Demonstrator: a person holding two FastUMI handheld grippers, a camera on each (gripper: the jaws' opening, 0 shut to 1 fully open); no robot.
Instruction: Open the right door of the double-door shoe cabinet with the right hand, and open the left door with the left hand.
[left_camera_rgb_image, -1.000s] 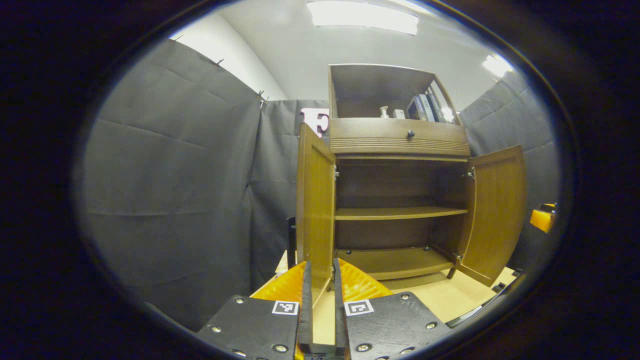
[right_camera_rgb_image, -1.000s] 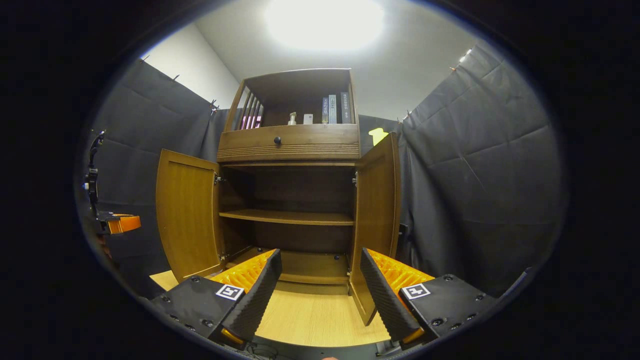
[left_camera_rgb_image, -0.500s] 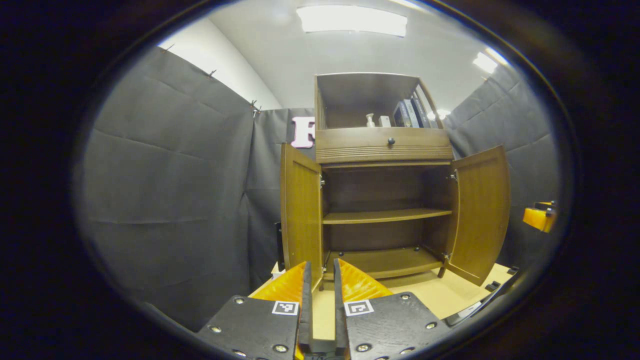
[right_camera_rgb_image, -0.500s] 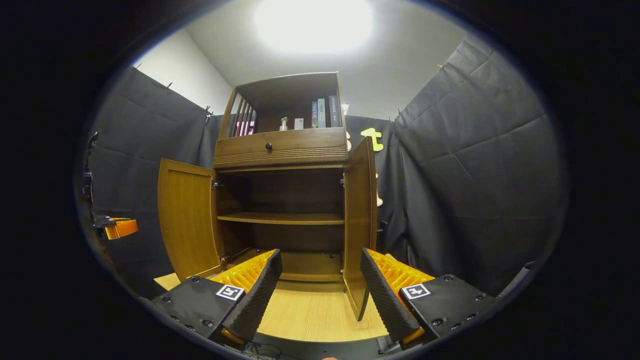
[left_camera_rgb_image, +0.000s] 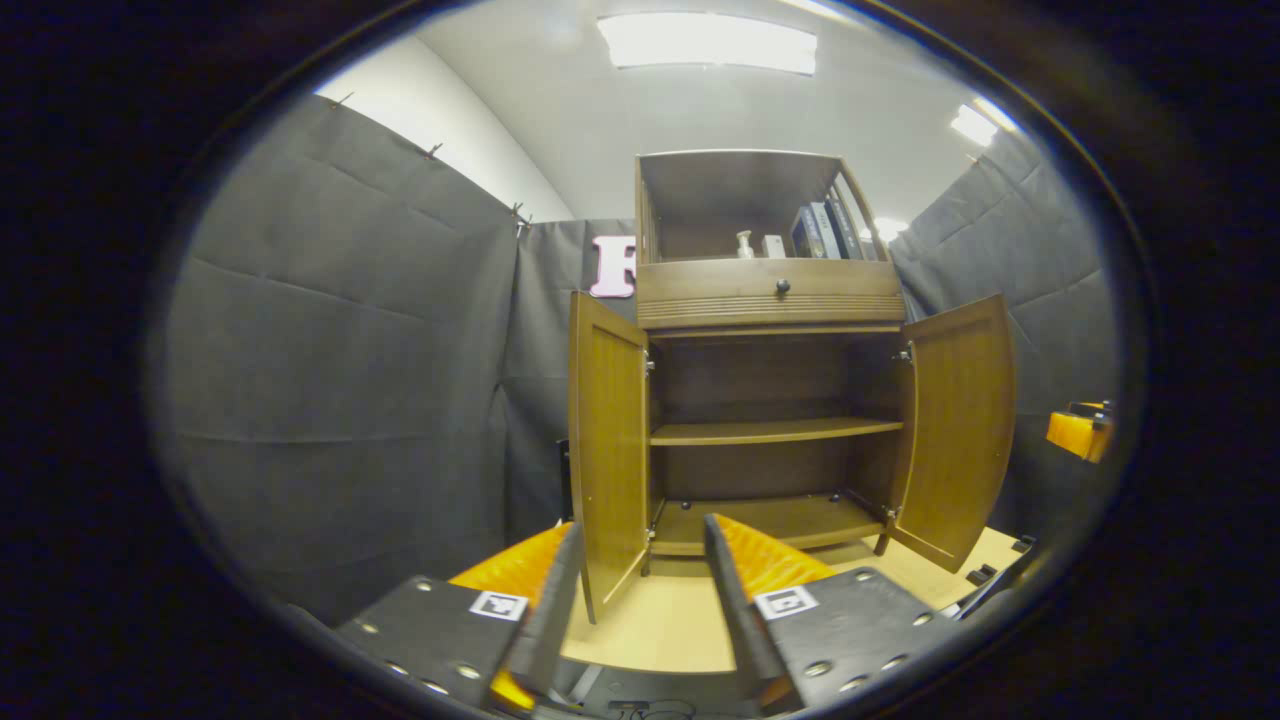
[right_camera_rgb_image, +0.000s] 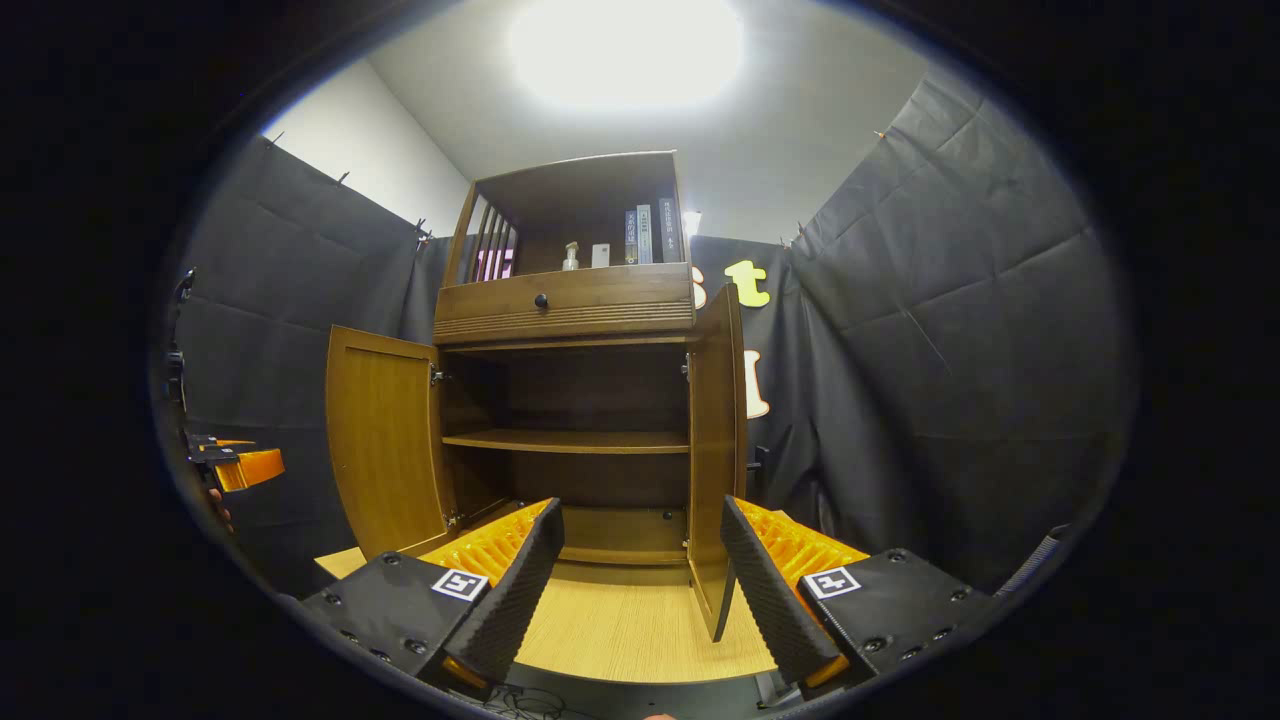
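Observation:
The wooden shoe cabinet (left_camera_rgb_image: 770, 295) stands ahead with both doors swung outward. In the left gripper view the left door (left_camera_rgb_image: 608, 450) is nearly edge-on and the right door (left_camera_rgb_image: 955, 425) angles out to the right. My left gripper (left_camera_rgb_image: 640, 600) is open, its fingers standing either side of the left door's lower corner without touching it. In the right gripper view my right gripper (right_camera_rgb_image: 640, 590) is open, just short of the right door (right_camera_rgb_image: 715, 440). The left door (right_camera_rgb_image: 385, 440) stands wide, with the left gripper (right_camera_rgb_image: 245, 465) beyond it. The right gripper (left_camera_rgb_image: 1078, 432) shows at the far right.
Inside are a middle shelf (right_camera_rgb_image: 565, 440) and a bottom shelf (left_camera_rgb_image: 770, 520), both bare. Above them is a drawer with a dark knob (right_camera_rgb_image: 540, 300), and an open top compartment holds books (right_camera_rgb_image: 650, 235) and a small bottle. The cabinet rests on a light wooden platform (right_camera_rgb_image: 620, 625). Black cloth walls close in on both sides.
My left gripper's fingers, close together at the left door's edge before, have spread apart. Both views have backed off a little from the cabinet. The right gripper stays open.

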